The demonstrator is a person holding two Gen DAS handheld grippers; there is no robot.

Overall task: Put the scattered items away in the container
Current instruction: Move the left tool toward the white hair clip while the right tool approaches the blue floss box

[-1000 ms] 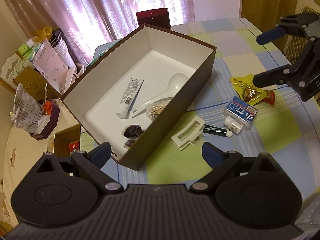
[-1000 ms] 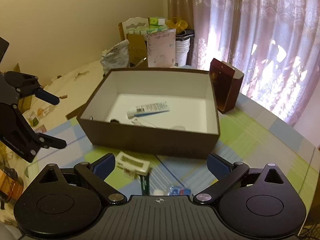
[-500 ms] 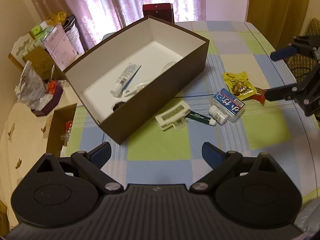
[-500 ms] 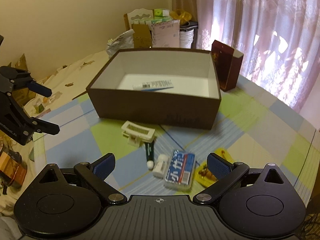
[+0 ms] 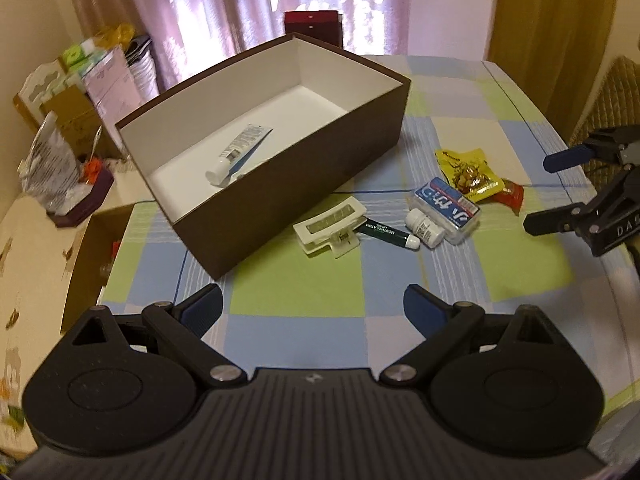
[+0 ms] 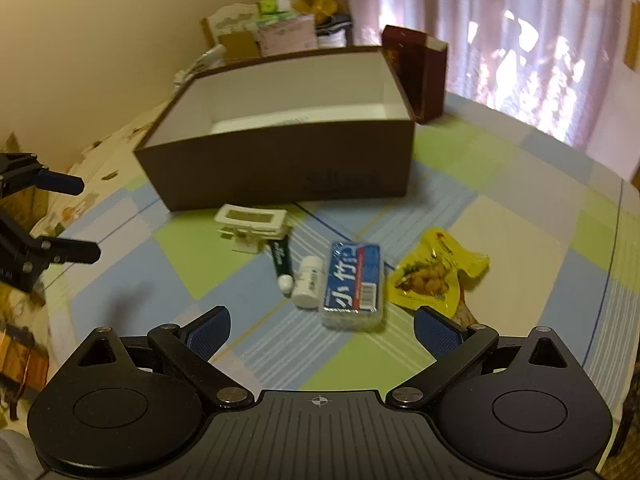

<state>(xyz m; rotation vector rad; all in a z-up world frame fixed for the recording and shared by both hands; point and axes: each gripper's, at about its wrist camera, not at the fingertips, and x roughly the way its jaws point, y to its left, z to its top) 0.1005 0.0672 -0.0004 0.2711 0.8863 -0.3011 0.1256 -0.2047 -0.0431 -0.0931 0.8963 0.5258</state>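
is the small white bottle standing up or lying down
Lying down. The small white bottle rests on its side on the checkered tablecloth, between the green lip balm stick and the blue-labelled pack.

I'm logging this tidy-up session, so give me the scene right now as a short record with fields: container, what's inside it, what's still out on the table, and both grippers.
container: brown box, open top, white inside, on checked tablecloth
inside box: white tube; the rest of the floor is hidden by the wall
still on table: white hair clip, green lip balm stick, small white bottle, blue-labelled clear case, yellow snack packet, red packet
left gripper: open, empty
right gripper: open, empty, above the case
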